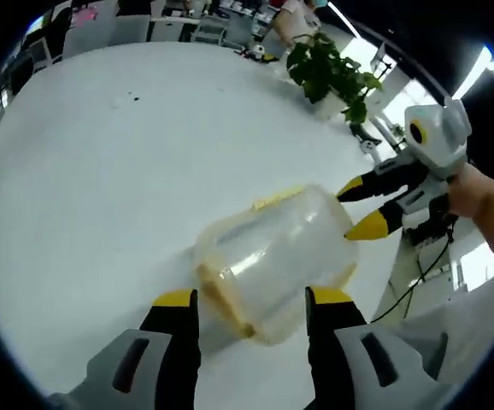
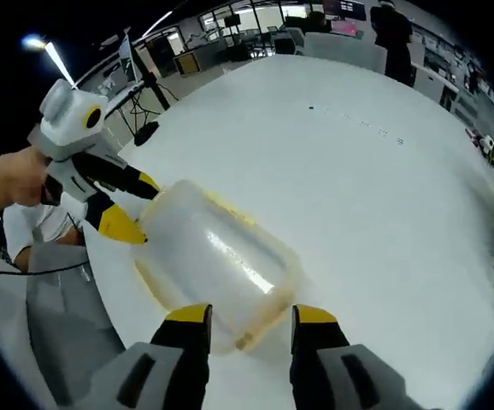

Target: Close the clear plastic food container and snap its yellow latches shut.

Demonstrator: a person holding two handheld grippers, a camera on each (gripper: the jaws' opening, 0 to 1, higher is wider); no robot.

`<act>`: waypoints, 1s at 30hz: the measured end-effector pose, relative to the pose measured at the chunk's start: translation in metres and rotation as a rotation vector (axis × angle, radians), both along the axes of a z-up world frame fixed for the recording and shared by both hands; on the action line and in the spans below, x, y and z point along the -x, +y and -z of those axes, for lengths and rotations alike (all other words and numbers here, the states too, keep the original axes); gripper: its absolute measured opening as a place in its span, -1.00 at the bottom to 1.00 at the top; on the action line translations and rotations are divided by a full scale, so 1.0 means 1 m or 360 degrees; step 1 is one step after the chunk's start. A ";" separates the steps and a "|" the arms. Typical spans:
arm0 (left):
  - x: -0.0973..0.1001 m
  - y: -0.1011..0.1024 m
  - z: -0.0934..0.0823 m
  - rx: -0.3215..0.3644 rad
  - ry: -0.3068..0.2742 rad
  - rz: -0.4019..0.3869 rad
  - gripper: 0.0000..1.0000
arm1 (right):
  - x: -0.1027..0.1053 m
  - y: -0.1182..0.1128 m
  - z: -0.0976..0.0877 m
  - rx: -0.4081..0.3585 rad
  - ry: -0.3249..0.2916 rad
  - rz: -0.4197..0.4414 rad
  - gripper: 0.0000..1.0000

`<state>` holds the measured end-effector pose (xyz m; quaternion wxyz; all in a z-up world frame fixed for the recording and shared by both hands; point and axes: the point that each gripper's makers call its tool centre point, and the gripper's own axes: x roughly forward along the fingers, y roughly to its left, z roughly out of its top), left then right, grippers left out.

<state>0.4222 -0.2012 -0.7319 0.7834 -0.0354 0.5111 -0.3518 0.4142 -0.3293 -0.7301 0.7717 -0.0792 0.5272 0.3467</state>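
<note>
**Container held between 2 grippers near the table edge**

The clear plastic food container (image 1: pixel 274 256) lies tipped on its side on the white table (image 1: pixel 119 171), close to the table's near edge where the person stands. Its lid end, rimmed in yellow, faces the left gripper (image 1: pixel 251 301); a yellow latch (image 1: pixel 277 197) shows along the upper side of the box in the left gripper view. In the right gripper view the same container (image 2: pixel 217 265) runs lengthwise from the right gripper (image 2: pixel 251 314) to the other gripper, with a yellow band along its rim.

The left gripper's 2 yellow-tipped jaws stand apart, 1 on each side of the lid end; whether they touch the plastic cannot be told. In the right gripper view it appears again (image 2: pixel 127 205), held in a hand (image 2: pixel 8 184), its jaws apart at the far end of the box.

The right gripper's jaws also stand apart, astride the container's near end. In the left gripper view it comes in from the right (image 1: pixel 360 207), its tips spread at the container's far corner, held by a hand (image 1: pixel 478 192).

A potted green plant (image 1: pixel 328 73) stands at the far edge of the table. Beyond the table are desks and a standing person (image 2: pixel 394 26).
</note>
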 end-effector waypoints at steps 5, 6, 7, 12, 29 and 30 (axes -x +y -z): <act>0.001 -0.001 0.005 -0.0096 -0.0022 0.0002 -0.08 | 0.002 0.002 -0.001 0.0026 0.0020 -0.0006 -0.31; 0.001 -0.003 0.004 -0.0078 0.0008 -0.0065 -0.07 | 0.001 0.001 0.000 0.0033 0.0024 -0.0007 -0.31; 0.000 -0.004 0.004 -0.0085 0.0000 -0.0059 -0.07 | 0.001 0.001 0.000 0.0037 0.0030 0.0003 -0.32; -0.001 -0.005 0.004 -0.0092 0.0010 -0.0063 -0.09 | 0.003 0.002 0.000 0.0058 0.0037 0.0024 -0.33; 0.001 -0.008 0.006 -0.0097 0.0045 -0.0082 -0.17 | 0.010 0.006 0.008 -0.0118 0.0222 0.0177 -0.30; 0.001 -0.008 0.006 -0.0099 0.0040 -0.0082 -0.16 | 0.008 0.007 0.007 -0.0123 0.0221 0.0188 -0.30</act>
